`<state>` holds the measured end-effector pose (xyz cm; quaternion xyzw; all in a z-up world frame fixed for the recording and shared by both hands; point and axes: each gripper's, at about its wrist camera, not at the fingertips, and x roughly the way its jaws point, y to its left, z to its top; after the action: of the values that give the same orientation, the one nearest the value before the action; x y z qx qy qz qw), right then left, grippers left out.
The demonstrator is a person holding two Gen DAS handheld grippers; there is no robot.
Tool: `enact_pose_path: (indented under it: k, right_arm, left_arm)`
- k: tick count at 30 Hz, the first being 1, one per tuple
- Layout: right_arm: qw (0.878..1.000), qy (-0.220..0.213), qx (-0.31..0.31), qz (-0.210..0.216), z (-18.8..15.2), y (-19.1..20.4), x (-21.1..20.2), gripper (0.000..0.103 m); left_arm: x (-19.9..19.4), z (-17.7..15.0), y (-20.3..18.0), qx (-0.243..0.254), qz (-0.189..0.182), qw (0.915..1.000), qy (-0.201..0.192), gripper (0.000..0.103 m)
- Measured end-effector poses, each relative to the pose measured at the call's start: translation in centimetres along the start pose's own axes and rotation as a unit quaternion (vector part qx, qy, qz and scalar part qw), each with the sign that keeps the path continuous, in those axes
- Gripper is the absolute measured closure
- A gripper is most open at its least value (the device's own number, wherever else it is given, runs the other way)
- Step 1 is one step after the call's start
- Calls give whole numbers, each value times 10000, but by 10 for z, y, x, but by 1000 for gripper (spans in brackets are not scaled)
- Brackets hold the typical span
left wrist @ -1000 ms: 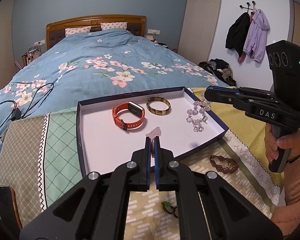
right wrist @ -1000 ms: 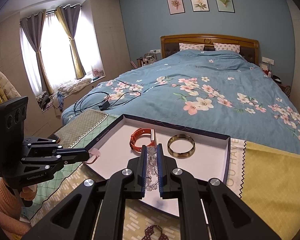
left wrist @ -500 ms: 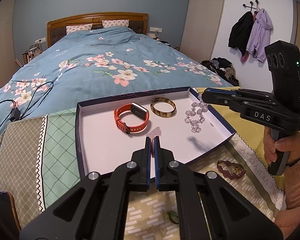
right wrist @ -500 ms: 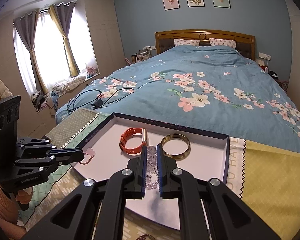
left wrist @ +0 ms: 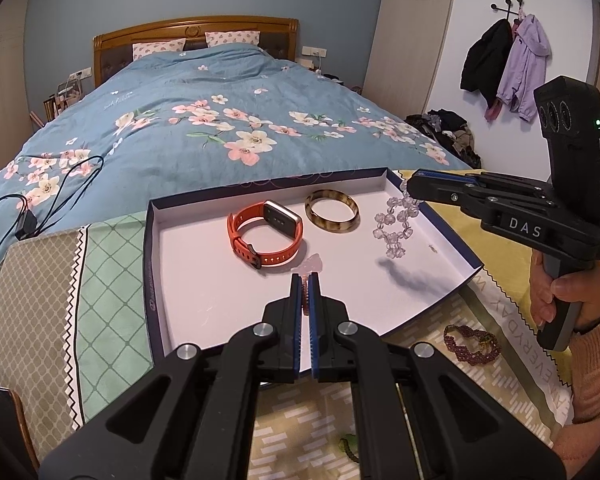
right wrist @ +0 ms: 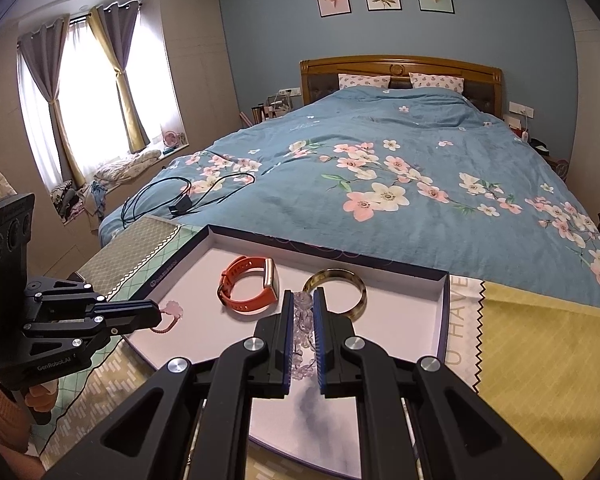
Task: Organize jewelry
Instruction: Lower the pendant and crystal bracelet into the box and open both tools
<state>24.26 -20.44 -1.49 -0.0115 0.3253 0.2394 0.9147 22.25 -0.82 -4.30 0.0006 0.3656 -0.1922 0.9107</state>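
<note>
Left wrist view first: the left gripper (left wrist: 306, 280) has its fingers pinched on a pink charm bracelet (left wrist: 313, 265), held just above the white floor of the tray (left wrist: 188, 268). From here the right gripper (left wrist: 414, 190) shows side on, over the tray's far right corner, with a clear bead bracelet (left wrist: 394, 226) dangling from its tip and not touching the floor; its shadow lies below. An orange smartwatch (left wrist: 266, 236) and an amber bangle (left wrist: 332, 213) lie side by side in the tray's far half. Only this view catches the dark red bead bracelet (left wrist: 471, 344) lying on the patterned cloth (left wrist: 100, 280) outside the tray's near right edge, beside the person's right hand (left wrist: 556, 300), and a small green piece (left wrist: 350, 446) near the bottom.

Right wrist view: the right gripper (right wrist: 300, 300) is closed on the clear bead bracelet (right wrist: 302, 336), which hangs between the fingers. The amber bangle (right wrist: 336, 290) sits just beyond the tips, the orange smartwatch (right wrist: 250, 289) to its left. The left gripper (right wrist: 156, 314) appears at the tray's (right wrist: 444, 320) left edge with the pink charm bracelet (right wrist: 170, 314) looping from it. Only here do the curtained window (right wrist: 84, 108) and the black cable (right wrist: 172, 200) on the bed show clearly.

Compared with a second ago, the bead bracelet has swung farther over the tray's right side, and both grippers keep their grip.
</note>
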Motion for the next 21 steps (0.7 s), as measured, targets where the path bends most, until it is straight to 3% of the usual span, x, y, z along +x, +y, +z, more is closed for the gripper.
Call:
enact_pose_path:
  k: [21]
  right_arm:
    - [9998,129,-54,-131,0,-2,16,95]
  left_arm:
    - [26,5,3,1,43,9997,242,100]
